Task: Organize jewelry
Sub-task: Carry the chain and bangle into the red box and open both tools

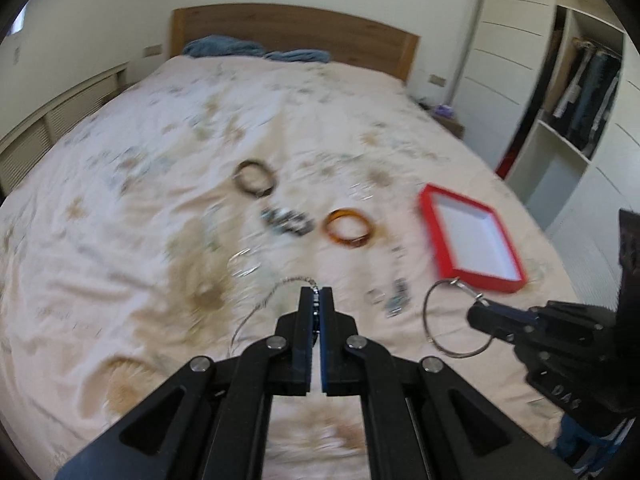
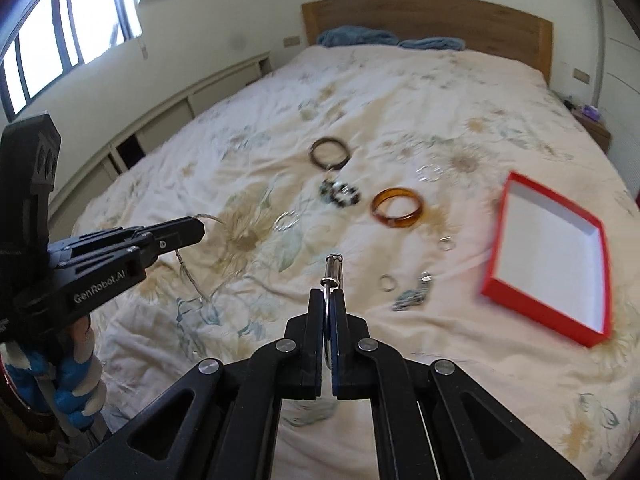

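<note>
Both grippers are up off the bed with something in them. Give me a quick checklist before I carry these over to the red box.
1. Left gripper shut on the chain: ok, the chain hangs from its closed jaws.
2. Right gripper shut on the silver bangle: ok, the ring sits pinched between the jaws.
3. Red box open and ready: ok, no lid, white floor shows nothing in it.
4. Chain clear of the bed: cannot tell, its lower end blurs against the quilt.
5. Path to the box: ok for the right gripper; small rings and the amber bangle lie flat below it.
6. Chain and silver bangle not tangled together: ok, they hang apart.
</note>
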`<state>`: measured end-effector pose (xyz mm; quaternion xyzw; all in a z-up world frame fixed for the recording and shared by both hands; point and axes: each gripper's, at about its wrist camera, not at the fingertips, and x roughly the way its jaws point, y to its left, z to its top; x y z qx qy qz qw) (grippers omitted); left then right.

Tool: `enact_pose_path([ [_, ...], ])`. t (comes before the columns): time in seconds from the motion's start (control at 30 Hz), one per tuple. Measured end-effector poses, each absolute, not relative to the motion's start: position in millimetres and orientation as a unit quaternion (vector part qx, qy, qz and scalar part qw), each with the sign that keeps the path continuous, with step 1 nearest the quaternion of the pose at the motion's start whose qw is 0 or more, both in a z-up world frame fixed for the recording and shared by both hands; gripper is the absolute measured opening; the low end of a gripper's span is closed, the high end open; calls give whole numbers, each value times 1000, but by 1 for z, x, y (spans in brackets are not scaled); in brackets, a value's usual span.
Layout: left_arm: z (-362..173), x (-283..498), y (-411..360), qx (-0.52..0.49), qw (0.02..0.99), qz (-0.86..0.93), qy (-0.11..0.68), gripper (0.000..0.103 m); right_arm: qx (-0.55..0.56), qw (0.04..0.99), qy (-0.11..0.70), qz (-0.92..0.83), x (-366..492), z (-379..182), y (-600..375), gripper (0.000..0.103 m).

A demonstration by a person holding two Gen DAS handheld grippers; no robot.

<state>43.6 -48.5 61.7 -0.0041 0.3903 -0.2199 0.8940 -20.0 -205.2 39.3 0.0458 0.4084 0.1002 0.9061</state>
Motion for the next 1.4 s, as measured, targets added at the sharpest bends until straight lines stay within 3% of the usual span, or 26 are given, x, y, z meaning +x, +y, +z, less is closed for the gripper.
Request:
enact_pose_path([
  [0.3, 129, 74, -190, -6, 869, -339, 361, 2, 67, 926, 370, 25, -21, 68, -323, 3],
  [0.5, 147, 112, -287, -6, 853, -390, 347, 2, 80, 928, 362, -26, 9, 64, -410, 3],
  [0.67, 102, 148, -354, 23, 842, -389, 374, 2, 99, 924, 365, -54, 43, 34, -465, 3],
  [0.9, -6, 158, -376, 73, 810, -362, 457, 2, 115, 904, 407, -68, 69, -29, -493, 3],
  [1.23, -51, 146, -375, 111, 791, -356, 485, 4, 125, 882, 446, -90, 57, -70, -495, 6],
  [1.33, -53, 143, -374, 117, 787, -359, 487, 5, 131, 877, 453, -95, 51, -73, -497, 16],
  [1.37, -51, 142, -375, 119, 787, -360, 487, 9, 133, 876, 454, -95, 48, -72, -497, 25],
  [1.4, -49, 140, -374, 121, 786, -361, 487, 13, 136, 876, 454, -95, 45, -71, -497, 27],
])
